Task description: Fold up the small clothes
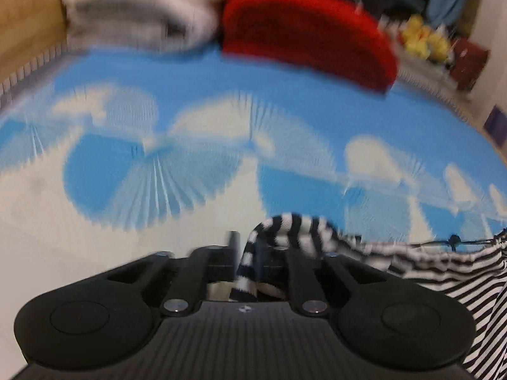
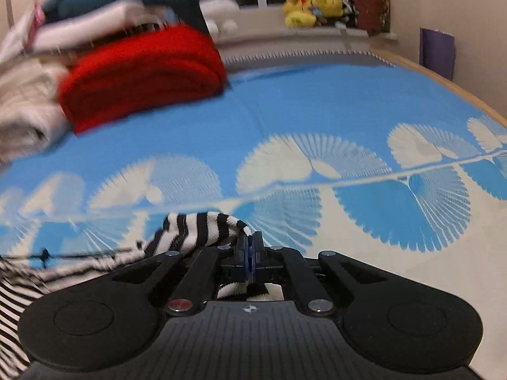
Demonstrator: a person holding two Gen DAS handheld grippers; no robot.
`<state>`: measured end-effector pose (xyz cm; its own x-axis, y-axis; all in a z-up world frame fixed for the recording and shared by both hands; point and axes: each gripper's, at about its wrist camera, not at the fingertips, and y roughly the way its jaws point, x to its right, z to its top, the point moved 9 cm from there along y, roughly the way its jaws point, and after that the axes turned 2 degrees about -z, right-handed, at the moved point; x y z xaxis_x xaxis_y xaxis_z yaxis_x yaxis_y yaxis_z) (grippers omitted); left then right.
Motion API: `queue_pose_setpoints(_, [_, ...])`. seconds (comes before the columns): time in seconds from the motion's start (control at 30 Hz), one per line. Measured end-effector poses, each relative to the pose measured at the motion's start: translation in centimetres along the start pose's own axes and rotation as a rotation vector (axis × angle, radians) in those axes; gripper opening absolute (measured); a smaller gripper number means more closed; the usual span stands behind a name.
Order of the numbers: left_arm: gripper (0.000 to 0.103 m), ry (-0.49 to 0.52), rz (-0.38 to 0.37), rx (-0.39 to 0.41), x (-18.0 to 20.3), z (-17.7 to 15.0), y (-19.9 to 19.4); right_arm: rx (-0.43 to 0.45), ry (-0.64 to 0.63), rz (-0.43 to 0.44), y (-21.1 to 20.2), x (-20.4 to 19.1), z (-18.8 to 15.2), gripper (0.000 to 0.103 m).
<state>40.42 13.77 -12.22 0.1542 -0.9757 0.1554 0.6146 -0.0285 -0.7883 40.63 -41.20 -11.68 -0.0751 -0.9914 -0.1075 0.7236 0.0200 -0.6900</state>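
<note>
A black-and-white striped garment (image 1: pixel 412 266) hangs stretched between my two grippers above a blue and white patterned bedspread (image 1: pixel 190 95). My left gripper (image 1: pixel 253 253) is shut on one bunched corner of it, and the cloth trails off to the right. My right gripper (image 2: pixel 250 247) is shut on the other corner of the striped garment (image 2: pixel 196 231), and the cloth trails off to the left. A thin dark drawstring (image 2: pixel 44 255) runs along the stretched edge. The left wrist view is blurred.
A folded red knit (image 2: pixel 142 72) lies at the back of the bedspread (image 2: pixel 317 110), next to beige and white folded clothes (image 2: pixel 25 110). Yellow plush toys (image 2: pixel 310 6) sit on a ledge behind. A wooden bed edge (image 2: pixel 443 85) runs along the right.
</note>
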Motion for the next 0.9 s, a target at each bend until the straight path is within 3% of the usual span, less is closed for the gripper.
queue_pose_setpoints(0.03, [0.039, -0.001, -0.008, -0.090, -0.1, -1.0, 1.4, -0.058, -0.019, -0.025, 1.3, -0.1, -0.9, 0.007])
queue_pose_setpoints(0.07, [0.039, 0.007, -0.009, -0.142, -0.2, -1.6, 2.0, -0.129, -0.034, -0.033, 2.5, -0.1, -2.0, 0.010])
queue_pose_setpoints(0.13, [0.040, 0.028, 0.033, -0.125, -0.7, -1.0, 1.4, -0.236, -0.060, -0.051, 3.9, 0.0, -3.9, 0.014])
queue_pose_setpoints(0.17, [0.042, 0.015, 0.027, -0.089, -0.9, -0.1, 0.5, -0.241, -0.061, -0.061, 3.9, 0.1, -4.0, 0.019])
queue_pose_setpoints(0.23, [0.057, -0.042, -0.037, -0.028, -0.9, 1.2, -1.2, -0.198, -0.055, -0.061, 3.1, 0.1, -2.7, 0.026])
queue_pose_setpoints(0.33, [0.059, -0.059, -0.114, 0.007, 0.5, 1.6, -2.2, -0.076, -0.037, -0.019, 0.8, -1.0, -0.2, 0.040])
queue_pose_setpoints(0.47, [0.059, 0.026, -0.210, -0.008, 5.1, 0.8, -2.0, -0.041, -0.060, 0.156, -0.3, -5.2, 0.2, 0.041])
queue_pose_setpoints(0.6, [0.058, 0.183, -0.210, -0.087, 9.1, -1.2, -0.1, -0.107, -0.269, 0.226, 0.7, -10.7, -2.4, 0.045])
queue_pose_setpoints(0.67, [0.052, 0.259, -0.158, -0.121, 10.0, -2.4, 1.4, -0.166, -0.355, 0.236, 1.9, -12.4, -4.4, 0.046])
queue_pose_setpoints(0.7, [0.031, 0.297, -0.115, -0.128, 10.1, -2.7, 2.1, -0.189, -0.395, 0.230, 2.2, -13.1, -5.2, 0.045])
queue_pose_setpoints(0.73, [0.009, 0.315, -0.088, -0.126, 10.0, -2.8, 2.4, -0.200, -0.442, 0.207, 2.8, -13.5, -5.8, 0.038])
queue_pose_setpoints(0.77, [0.005, 0.313, -0.074, -0.112, 9.8, -2.6, 2.5, -0.204, -0.478, 0.175, 3.4, -13.8, -6.0, 0.005])
queue_pose_setpoints(0.83, [0.003, 0.240, -0.053, -0.022, 8.9, -0.7, 2.1, -0.188, -0.428, 0.165, 3.8, -14.0, -4.9, 0.004])
queue_pose_setpoints(0.9, [0.003, 0.156, -0.045, 0.062, 8.0, 1.2, 1.2, -0.093, -0.311, 0.180, 3.1, -13.9, -2.1, 0.003])
